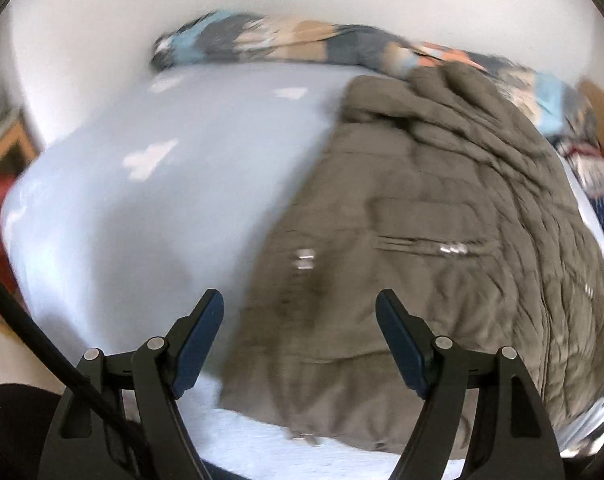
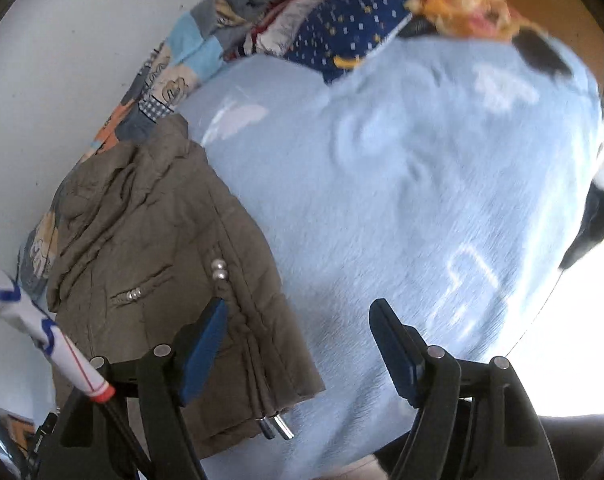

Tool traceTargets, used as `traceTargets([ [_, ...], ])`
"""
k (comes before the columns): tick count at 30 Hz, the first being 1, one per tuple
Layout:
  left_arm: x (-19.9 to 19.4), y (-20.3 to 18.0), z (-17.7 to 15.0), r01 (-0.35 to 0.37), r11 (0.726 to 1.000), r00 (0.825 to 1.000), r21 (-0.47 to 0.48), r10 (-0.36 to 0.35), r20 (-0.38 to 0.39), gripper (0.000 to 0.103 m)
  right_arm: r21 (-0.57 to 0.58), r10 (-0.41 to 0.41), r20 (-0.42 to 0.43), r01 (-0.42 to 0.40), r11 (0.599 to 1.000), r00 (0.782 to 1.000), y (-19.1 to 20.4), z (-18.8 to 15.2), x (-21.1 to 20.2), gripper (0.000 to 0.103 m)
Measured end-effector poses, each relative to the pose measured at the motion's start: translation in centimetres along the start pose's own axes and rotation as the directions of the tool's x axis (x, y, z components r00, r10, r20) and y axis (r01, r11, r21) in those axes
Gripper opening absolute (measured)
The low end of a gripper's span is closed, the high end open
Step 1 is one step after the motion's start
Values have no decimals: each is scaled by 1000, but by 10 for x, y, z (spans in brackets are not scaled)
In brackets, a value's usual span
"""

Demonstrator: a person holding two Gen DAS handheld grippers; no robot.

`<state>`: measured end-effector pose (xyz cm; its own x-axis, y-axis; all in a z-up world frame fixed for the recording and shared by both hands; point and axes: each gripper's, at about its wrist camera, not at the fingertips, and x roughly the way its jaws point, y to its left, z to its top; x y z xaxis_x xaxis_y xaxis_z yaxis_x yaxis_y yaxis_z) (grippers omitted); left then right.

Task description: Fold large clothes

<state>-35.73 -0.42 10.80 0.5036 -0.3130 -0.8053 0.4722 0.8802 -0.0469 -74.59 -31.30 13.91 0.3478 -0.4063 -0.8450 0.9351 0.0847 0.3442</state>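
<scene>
Now the olive quilted jacket lies folded on the light blue bedspread, near the bed's far edge, where a patchwork blanket is bunched against the wall. Both tools hang above it with nothing between their fingers: the left gripper spread wide over the jacket's hem, the right gripper likewise spread beside its drawstring toggles.

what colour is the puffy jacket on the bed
Olive-brown, quilted; the jacket shows sharpest in the right wrist view.
</scene>
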Motion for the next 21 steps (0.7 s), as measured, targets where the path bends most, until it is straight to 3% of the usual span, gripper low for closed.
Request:
traceTargets([
  [5, 16, 48, -3, 4, 986, 996, -169, -19, -84, 78, 70, 77, -72, -72, 995, 994, -8, -5, 16, 78],
  [11, 37, 87, -18, 108, 923, 972, -370, -175, -153, 78, 115, 126, -127, -111, 987, 984, -10, -13, 34, 78],
  [18, 23, 101, -27, 146, 894, 974, -424, -206, -98, 77, 67, 144, -144, -135, 989, 979, 12, -15, 47, 73],
  [21, 31, 97, -34, 184, 879, 956, -439, -263, -127, 77, 62, 135, -149, -127, 990, 980, 16, -16, 51, 73],
])
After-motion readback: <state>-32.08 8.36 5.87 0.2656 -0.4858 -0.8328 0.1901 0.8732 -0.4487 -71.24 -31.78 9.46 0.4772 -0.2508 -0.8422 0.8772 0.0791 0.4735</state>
